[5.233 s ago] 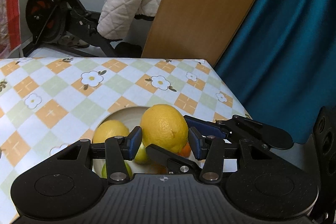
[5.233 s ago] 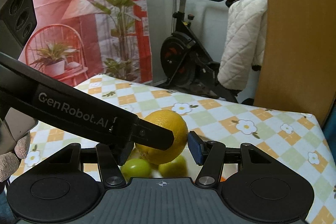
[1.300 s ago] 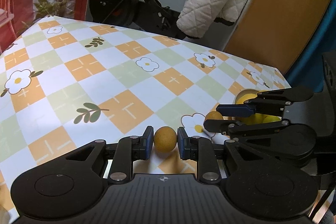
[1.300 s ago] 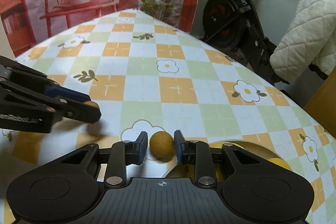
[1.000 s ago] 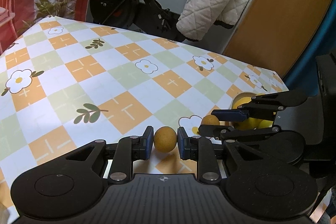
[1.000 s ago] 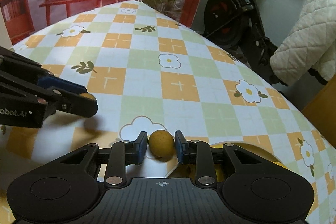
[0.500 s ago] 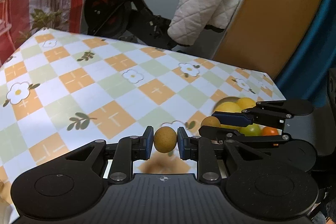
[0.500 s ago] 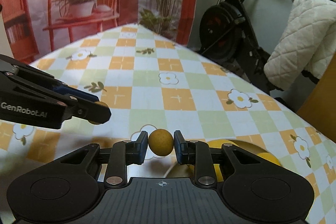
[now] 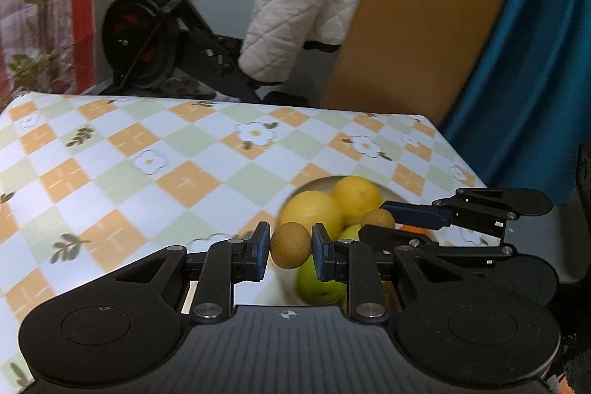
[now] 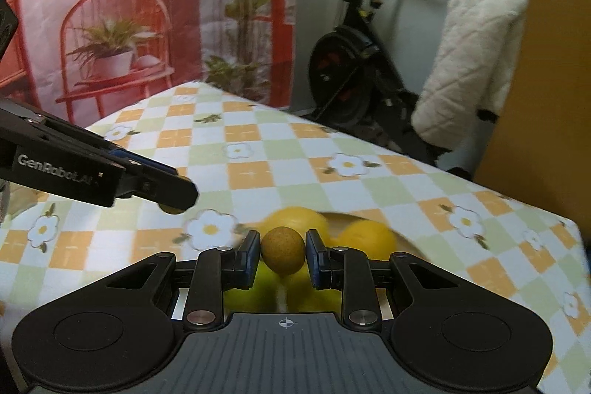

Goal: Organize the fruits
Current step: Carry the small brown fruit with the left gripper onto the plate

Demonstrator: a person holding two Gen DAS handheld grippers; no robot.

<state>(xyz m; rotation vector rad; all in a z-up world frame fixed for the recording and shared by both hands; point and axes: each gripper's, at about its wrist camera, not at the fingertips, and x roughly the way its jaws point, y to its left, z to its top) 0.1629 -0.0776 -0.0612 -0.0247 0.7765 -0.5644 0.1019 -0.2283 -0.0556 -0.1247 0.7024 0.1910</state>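
Note:
My left gripper (image 9: 291, 246) is shut on a small round brown fruit (image 9: 291, 245), held in the air at the near left rim of a pale plate (image 9: 320, 180). The plate holds two big yellow fruits (image 9: 356, 194), a green fruit (image 9: 320, 281) and a bit of orange. My right gripper (image 10: 283, 250) is shut on a second small brown fruit (image 10: 283, 249), hovering over the same plate (image 10: 345, 215) with its yellow fruits (image 10: 369, 236). In the left wrist view the right gripper (image 9: 380, 219) reaches in from the right. In the right wrist view the left gripper (image 10: 173, 196) comes in from the left.
The table wears a checkered flower-print cloth (image 9: 177, 172); its far edge and right corner are close behind the plate. Beyond stand an exercise bike (image 9: 147, 43) with a white quilted jacket (image 9: 306, 6), a leaning wooden board (image 9: 424, 17) and a blue curtain (image 9: 524, 69).
Both grippers have risen off the cloth with their small brown fruits and swung right to the plate, which now sits directly behind their fingers.

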